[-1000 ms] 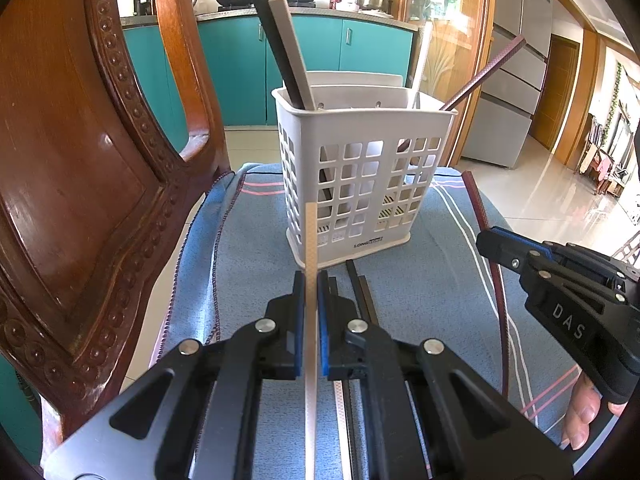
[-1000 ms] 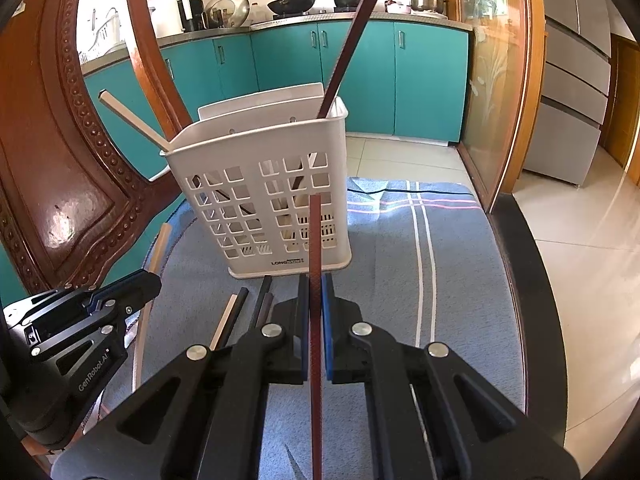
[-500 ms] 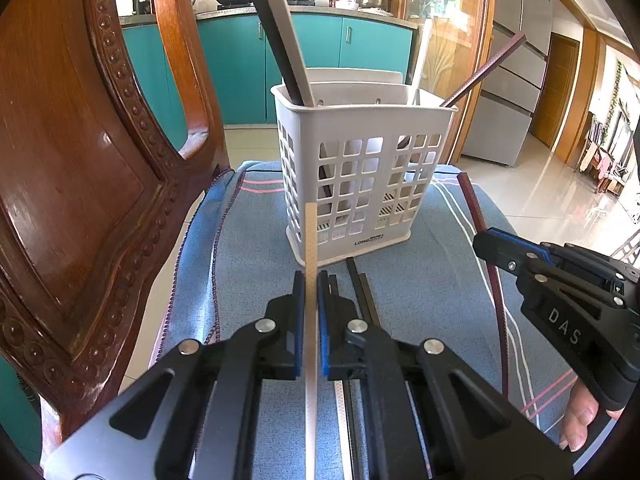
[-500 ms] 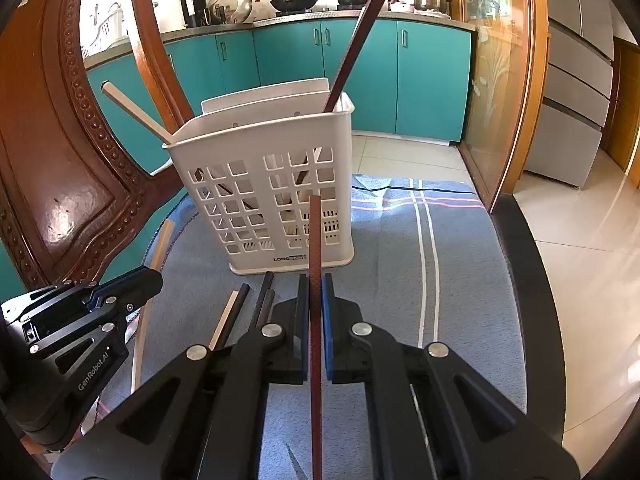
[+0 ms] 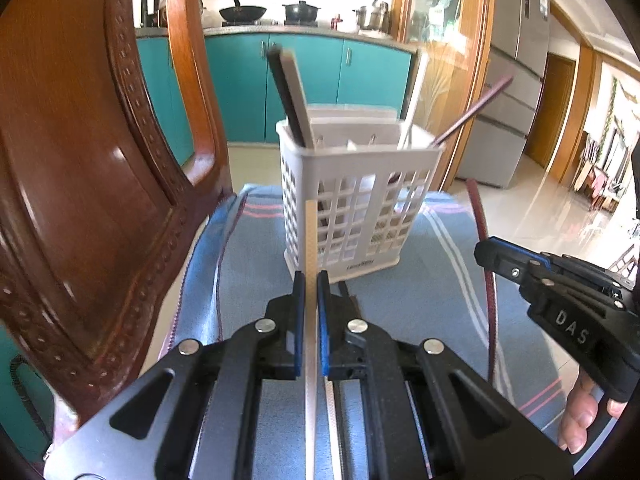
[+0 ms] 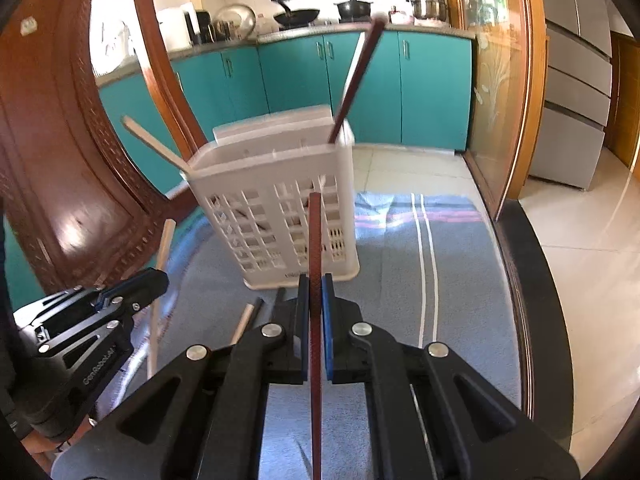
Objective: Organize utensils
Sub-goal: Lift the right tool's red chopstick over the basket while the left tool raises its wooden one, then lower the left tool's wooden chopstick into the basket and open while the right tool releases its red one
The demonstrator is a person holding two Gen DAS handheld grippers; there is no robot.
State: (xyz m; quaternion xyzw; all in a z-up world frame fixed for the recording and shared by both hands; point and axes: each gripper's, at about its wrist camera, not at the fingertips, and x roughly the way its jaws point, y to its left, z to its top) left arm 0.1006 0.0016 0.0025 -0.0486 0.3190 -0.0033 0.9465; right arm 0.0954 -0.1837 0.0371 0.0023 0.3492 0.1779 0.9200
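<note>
A white slotted utensil basket [image 5: 352, 208] stands on a blue cloth [image 5: 248, 272]; it also shows in the right wrist view [image 6: 280, 208]. It holds a dark and a pale chopstick, another pale one, and a red-brown one [image 6: 358, 80]. My left gripper [image 5: 311, 280] is shut on a pale wooden chopstick [image 5: 310, 240] pointing at the basket. My right gripper [image 6: 315, 280] is shut on a red-brown chopstick [image 6: 315, 240], also seen in the left wrist view [image 5: 482, 240]. Several loose chopsticks [image 6: 248, 316] lie on the cloth in front of the basket.
A carved wooden chair back [image 5: 80, 180] rises close on the left. The cloth covers a seat with a dark edge [image 6: 528, 280] on the right; tiled floor lies beyond. Teal kitchen cabinets [image 6: 400, 88] stand behind.
Both grippers have risen and tilted a little with their chopsticks; the basket now sits lower and farther in both views. Both grips are unchanged.
</note>
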